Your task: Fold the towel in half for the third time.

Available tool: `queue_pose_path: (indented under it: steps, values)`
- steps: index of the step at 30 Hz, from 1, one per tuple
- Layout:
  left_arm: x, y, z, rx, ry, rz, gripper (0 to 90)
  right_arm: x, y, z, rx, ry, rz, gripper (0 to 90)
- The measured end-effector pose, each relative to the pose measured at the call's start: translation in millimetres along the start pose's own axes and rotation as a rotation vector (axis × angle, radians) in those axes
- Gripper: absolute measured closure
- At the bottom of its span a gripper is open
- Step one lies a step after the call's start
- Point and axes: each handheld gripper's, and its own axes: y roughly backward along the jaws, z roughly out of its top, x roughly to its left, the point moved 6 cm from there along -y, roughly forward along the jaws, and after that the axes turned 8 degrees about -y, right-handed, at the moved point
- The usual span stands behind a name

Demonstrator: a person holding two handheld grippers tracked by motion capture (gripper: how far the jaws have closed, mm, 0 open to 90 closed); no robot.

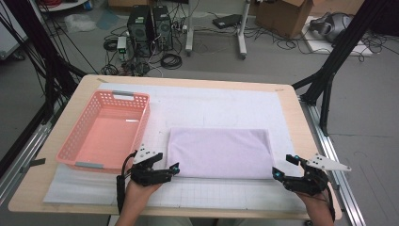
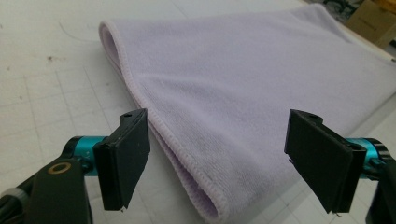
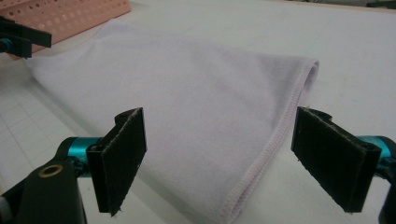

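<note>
Folded lilac towel (image 1: 219, 153) lying on the white mat (image 1: 226, 106), long axis spanning left gripper (image 1: 165, 170) and right gripper (image 1: 285, 168), each with jaws apart, empty, facing its near corner.

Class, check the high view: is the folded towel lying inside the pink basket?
No. The towel lies flat on the white mat, to the right of the basket, which holds nothing.

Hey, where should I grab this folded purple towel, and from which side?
Grip the folded towel at its two near corners, coming in low from the near edge. It lies flat, and the stacked hems there give the open left tongs and right tongs an edge to pinch.
</note>
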Motion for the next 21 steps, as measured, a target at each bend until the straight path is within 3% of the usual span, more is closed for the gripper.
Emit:
queue_pose_path:
  steps: [10,16,21]
  values:
    - [0.5,-8.5,-12.2,0.086,0.039,0.009,33.3,12.4,-12.3,3.0,0.021,0.017,0.031,16.9]
    - [-2.3,-9.6,-13.0,0.095,-0.003,0.035,46.0,21.2,-29.9,5.0,0.043,0.03,0.048,16.8]
    - [-4.9,-10.9,-12.9,0.102,-0.013,0.053,58.7,31.1,-46.9,8.8,0.055,0.045,0.061,16.8]
